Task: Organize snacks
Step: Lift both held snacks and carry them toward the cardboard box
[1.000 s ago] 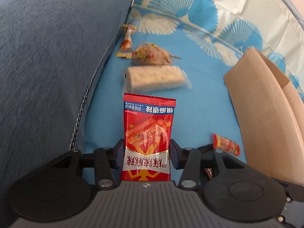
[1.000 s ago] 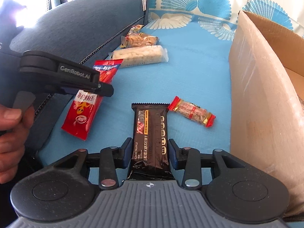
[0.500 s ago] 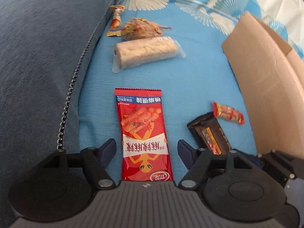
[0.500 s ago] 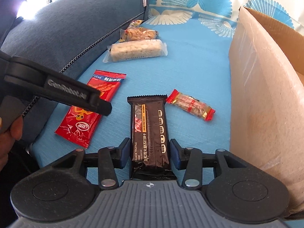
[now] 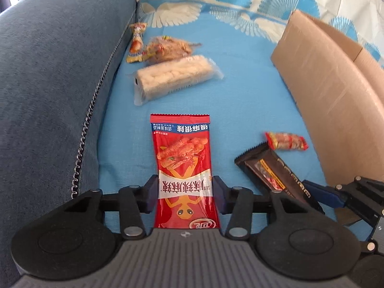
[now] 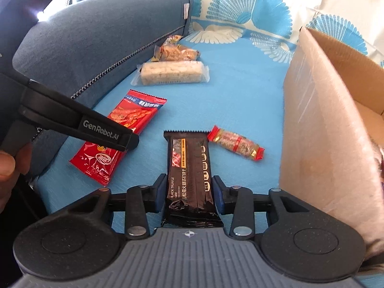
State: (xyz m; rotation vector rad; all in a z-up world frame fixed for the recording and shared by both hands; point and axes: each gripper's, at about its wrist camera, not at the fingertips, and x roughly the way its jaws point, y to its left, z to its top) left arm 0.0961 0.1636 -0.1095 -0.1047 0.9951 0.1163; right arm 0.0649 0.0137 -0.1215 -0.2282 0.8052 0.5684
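Observation:
My left gripper [image 5: 185,187] has its jaws closing, and both pads press the sides of a red spicy-snack packet [image 5: 182,148] that lies lengthwise on the blue sheet. The right wrist view shows the same packet [image 6: 134,115] under that gripper's black finger [image 6: 115,136]. My right gripper [image 6: 189,189] has its jaws closing too, its pads against a black truffle cracker bar [image 6: 188,158]. The bar [image 5: 268,172] also shows at the lower right of the left wrist view. An open cardboard box [image 6: 319,120] stands to the right.
A small red-ended candy [image 6: 235,144] lies beside the bar, near the box wall. Farther back lie a pale rice-cracker roll [image 5: 175,76], a clear bag of brown snacks [image 5: 168,48] and a small orange wrapper [image 5: 136,43]. A blue sofa cushion [image 5: 55,72] borders the left.
The left gripper's jaws spread wide around the red packet half a second ago and have come back in against it. The right gripper has stayed on the black bar.

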